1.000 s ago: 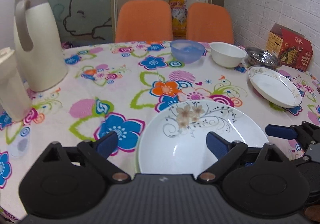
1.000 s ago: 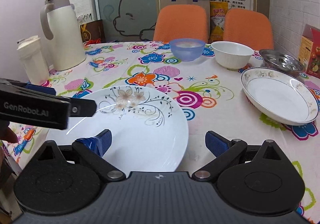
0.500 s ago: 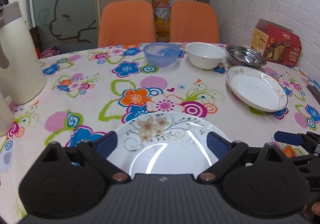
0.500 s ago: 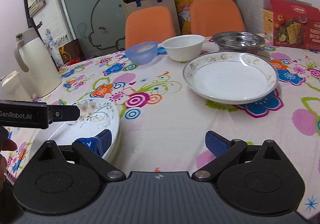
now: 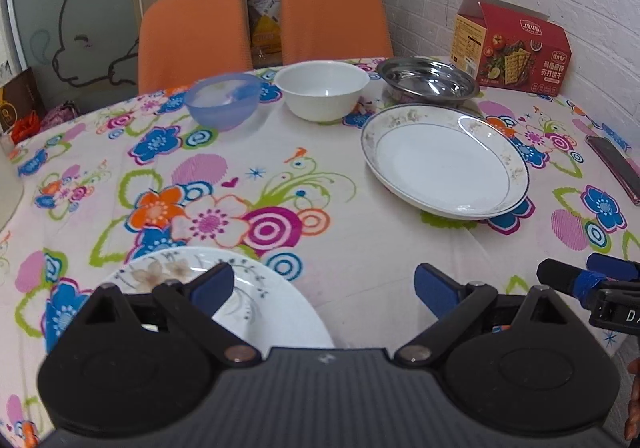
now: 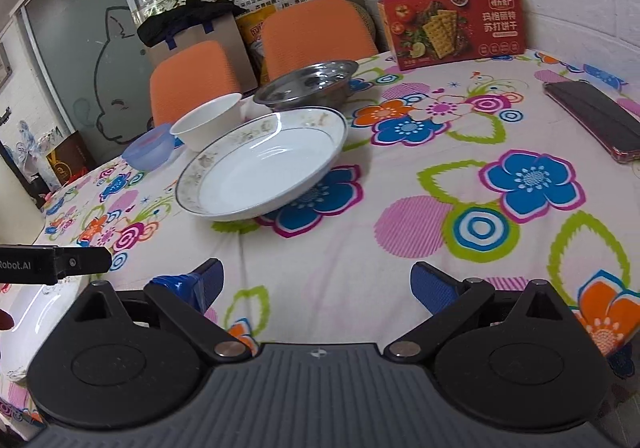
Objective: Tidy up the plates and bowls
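White flowered plate (image 5: pixel 240 308) had slid from between the gaping left tongs (image 5: pixel 324 284) toward the table's near-left edge. Right tongs (image 6: pixel 316 280), also released, had swung toward the rimmed plate (image 6: pixel 264 163), likely next to stack.

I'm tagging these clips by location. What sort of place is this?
Probably a small dining or break room: a table under a floral tablecloth, orange chairs pulled up to it, and a cracker box by a white brick wall.

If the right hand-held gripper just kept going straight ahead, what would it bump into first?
Probably nothing soon: the right hand-held gripper is open over bare flowered tablecloth. The gold-rimmed plate lies left of its line and the red cracker box far ahead, though depth is unclear.
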